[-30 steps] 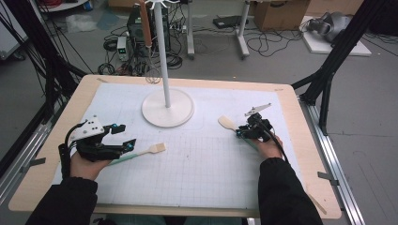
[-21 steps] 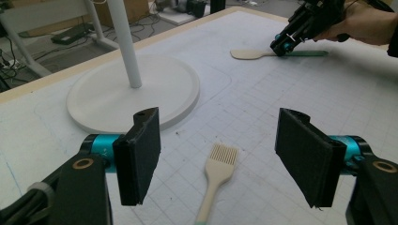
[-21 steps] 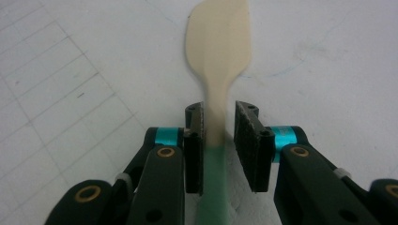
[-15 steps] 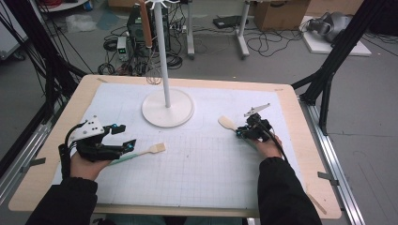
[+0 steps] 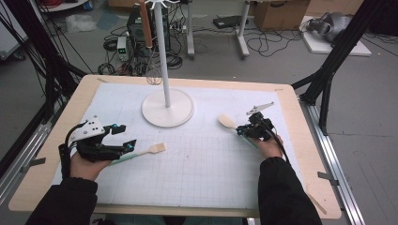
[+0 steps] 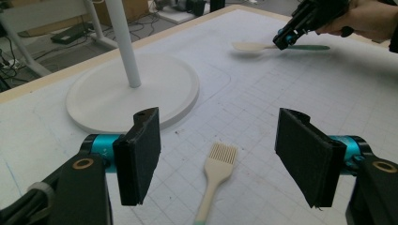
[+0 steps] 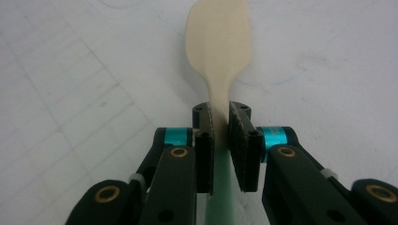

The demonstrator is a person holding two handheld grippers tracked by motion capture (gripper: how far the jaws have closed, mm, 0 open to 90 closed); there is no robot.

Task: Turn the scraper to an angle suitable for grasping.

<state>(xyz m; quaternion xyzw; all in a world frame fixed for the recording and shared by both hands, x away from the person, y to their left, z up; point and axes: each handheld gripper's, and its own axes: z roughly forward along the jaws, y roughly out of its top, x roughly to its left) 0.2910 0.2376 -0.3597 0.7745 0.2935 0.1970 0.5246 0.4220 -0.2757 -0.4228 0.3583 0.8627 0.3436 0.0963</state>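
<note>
**Spatula Clamped at the Right, Brush Lying Free at the Left**

While both hands are kept low over the work surface, the scene is laid out like this. A white gridded mat is spread across the pale wooden table, and a white stand with a round base and a tall thin pole is planted near the mat's far edge, left of centre. An orange-brown utensil is seen hanging from the top of that pole.

Over on the left, the left gripper is held low above the mat with its jaws spread wide, and nothing is pressed between the pads. A cream brush with a green-tipped handle is seen lying flat on the mat in the gap between those jaws, bristles pointing away towards the stand, untouched by either pad.

Across on the right, the right gripper is brought down close to the mat; its jaws have just been closing, and the neck of a cream spatula is now squeezed between the pads. The spatula's blade is pointed ahead of the jaws, its green handle run back beneath them, right of the stand's base.
</note>
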